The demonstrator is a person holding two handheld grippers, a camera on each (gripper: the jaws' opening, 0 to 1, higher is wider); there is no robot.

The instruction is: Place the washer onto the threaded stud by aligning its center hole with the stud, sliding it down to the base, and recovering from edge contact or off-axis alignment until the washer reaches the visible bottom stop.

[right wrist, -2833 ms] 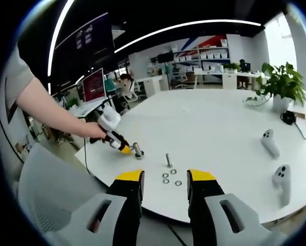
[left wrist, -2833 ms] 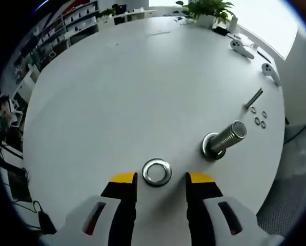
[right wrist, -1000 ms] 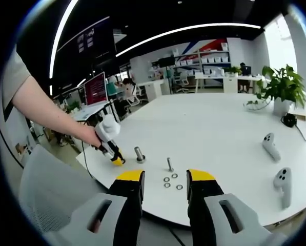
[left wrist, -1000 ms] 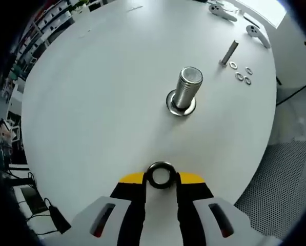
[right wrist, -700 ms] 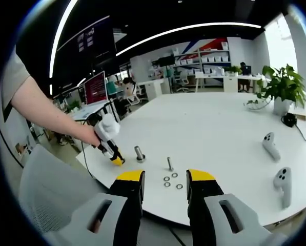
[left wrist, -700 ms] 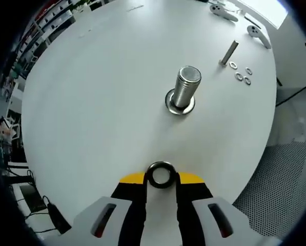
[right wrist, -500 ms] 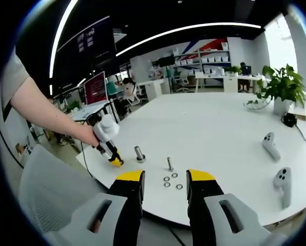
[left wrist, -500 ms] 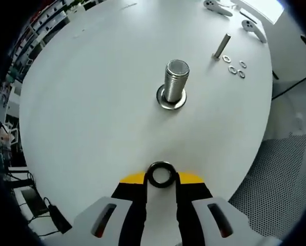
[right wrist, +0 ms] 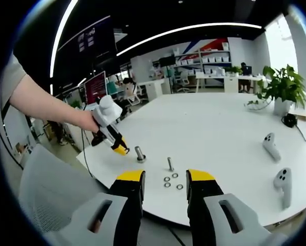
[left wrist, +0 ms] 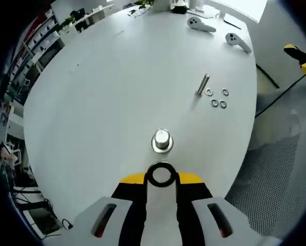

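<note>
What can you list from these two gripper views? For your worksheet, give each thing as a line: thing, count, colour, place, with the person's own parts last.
Round white table: one, white, under everything.
Threaded metal stud on a round base: one, silver, upright near the table's edge, seen from above.
Large steel washer: one, silver, gripped above the table, just short of the stud.
Slim metal bolt: one, silver, upright beyond the stud.
Small metal washers: four, silver, flat beside the slim bolt.
White handheld controllers: two, white, far side of the table.
Potted green plant: one, green, table's far edge.
Left gripper: one, yellow-tipped black jaws, shut on the washer.
Right gripper: one, yellow-tipped, jaws apart, off the table.
Person's bare arm: one, carrying the left gripper.
</note>
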